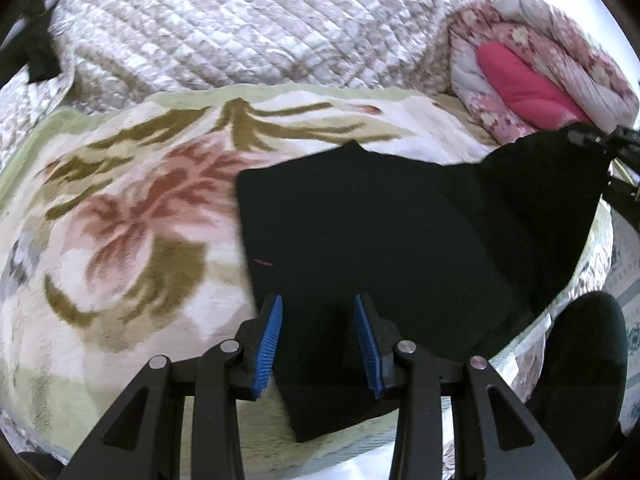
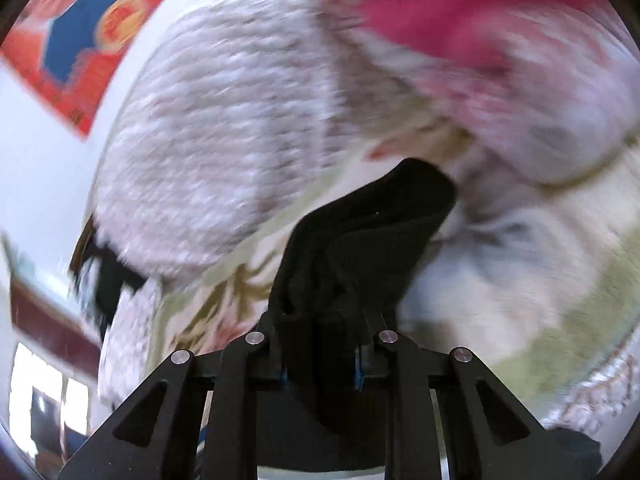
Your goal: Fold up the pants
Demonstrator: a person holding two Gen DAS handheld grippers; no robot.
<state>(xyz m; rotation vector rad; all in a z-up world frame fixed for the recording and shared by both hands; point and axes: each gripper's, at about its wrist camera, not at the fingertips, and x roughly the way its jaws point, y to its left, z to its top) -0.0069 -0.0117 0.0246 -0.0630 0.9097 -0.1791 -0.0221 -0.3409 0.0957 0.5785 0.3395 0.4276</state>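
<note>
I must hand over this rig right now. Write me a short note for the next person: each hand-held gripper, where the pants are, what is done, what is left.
Left hand-held gripper: jaws apart over the near edge of the black pants; the cloth lies under and between the blue pads, with no clear squeeze.
Right hand-held gripper: shut on a bunched end of the pants, lifted off the floral blanket.
Pants: mostly flat on the blanket, the right-hand end raised.
Done: one end picked up.
Left: carry that end over, lay it down, smooth it and finish the folds.
</note>
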